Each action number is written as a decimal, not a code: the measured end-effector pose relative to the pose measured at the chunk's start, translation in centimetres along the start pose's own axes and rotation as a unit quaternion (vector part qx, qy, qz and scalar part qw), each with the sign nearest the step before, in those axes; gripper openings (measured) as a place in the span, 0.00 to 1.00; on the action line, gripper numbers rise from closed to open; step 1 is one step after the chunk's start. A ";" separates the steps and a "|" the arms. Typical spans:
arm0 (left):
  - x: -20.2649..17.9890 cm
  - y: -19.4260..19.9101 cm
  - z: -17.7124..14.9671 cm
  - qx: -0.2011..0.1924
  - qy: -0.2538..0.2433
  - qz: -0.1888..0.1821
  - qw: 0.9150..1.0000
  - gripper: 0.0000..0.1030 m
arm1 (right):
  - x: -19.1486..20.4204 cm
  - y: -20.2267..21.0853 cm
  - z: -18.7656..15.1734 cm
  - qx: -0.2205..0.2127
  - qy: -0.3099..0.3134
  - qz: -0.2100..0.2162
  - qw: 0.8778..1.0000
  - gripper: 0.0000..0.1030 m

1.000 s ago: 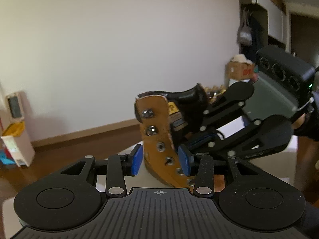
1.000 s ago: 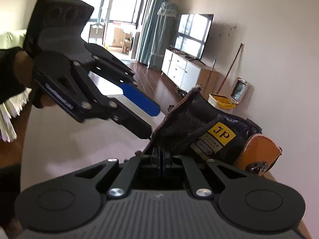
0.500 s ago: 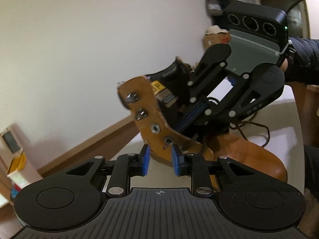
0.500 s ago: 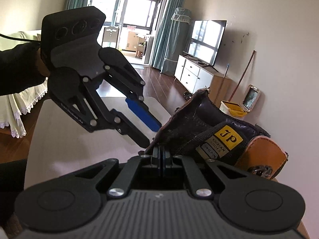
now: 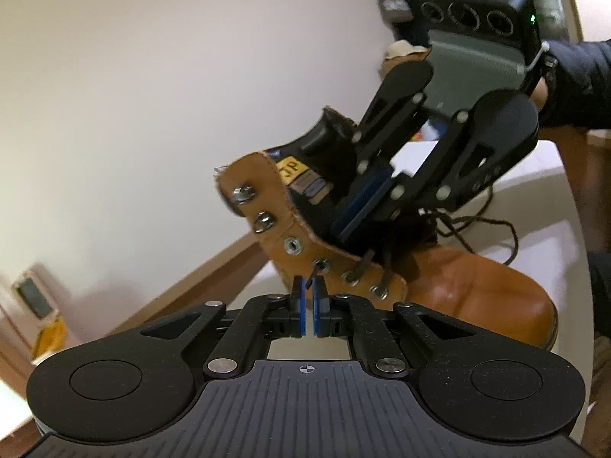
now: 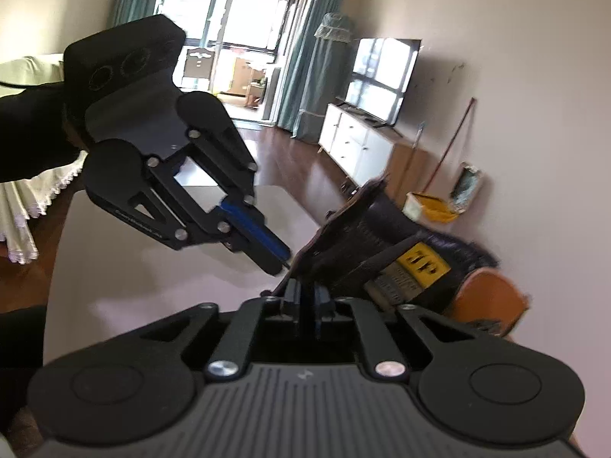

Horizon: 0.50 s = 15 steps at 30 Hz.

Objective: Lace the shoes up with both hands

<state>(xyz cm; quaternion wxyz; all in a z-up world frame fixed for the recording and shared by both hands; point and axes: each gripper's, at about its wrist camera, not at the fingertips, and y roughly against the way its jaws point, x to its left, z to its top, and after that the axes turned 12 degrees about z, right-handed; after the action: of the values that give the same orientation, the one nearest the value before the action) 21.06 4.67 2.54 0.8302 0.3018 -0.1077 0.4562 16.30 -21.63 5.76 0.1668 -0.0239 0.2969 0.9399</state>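
While the left gripper (image 5: pixel 309 294) has its fingers clamped on the dark lace end (image 5: pixel 314 275) poking from a boot eyelet, the right gripper's (image 6: pixel 308 297) fingers are opening beside the black tongue (image 6: pixel 355 229), nothing clearly between them. The tan boot (image 5: pixel 477 294) stands on the white surface (image 6: pixel 126 263).

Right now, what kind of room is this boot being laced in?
Most likely a home living room. A television stands on a white cabinet, teal curtains frame a glass balcony door, and the boot sits on a pale table over a dark wood floor.
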 end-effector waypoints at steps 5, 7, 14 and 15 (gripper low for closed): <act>1.8 3.0 -1.7 0.017 0.015 0.070 0.997 0.02 | 2.0 1.7 1.7 -0.044 -0.041 -0.060 0.996 0.35; 2.7 4.5 -2.7 0.024 0.026 0.098 0.995 0.02 | 2.8 2.7 2.2 -0.070 -0.067 -0.083 0.992 0.36; 6.9 12.0 -6.9 0.063 0.084 0.235 0.966 0.02 | 8.3 4.0 2.9 -0.093 -0.124 -0.108 0.982 0.36; 7.3 12.8 -7.4 0.070 0.091 0.249 0.962 0.02 | 9.1 3.8 2.8 -0.090 -0.126 -0.109 0.982 0.37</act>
<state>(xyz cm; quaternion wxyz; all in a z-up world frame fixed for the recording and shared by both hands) 13.93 19.31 5.18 0.6738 0.2798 -0.0715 0.6802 6.64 -20.32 8.84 0.3017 0.0471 0.1833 0.9344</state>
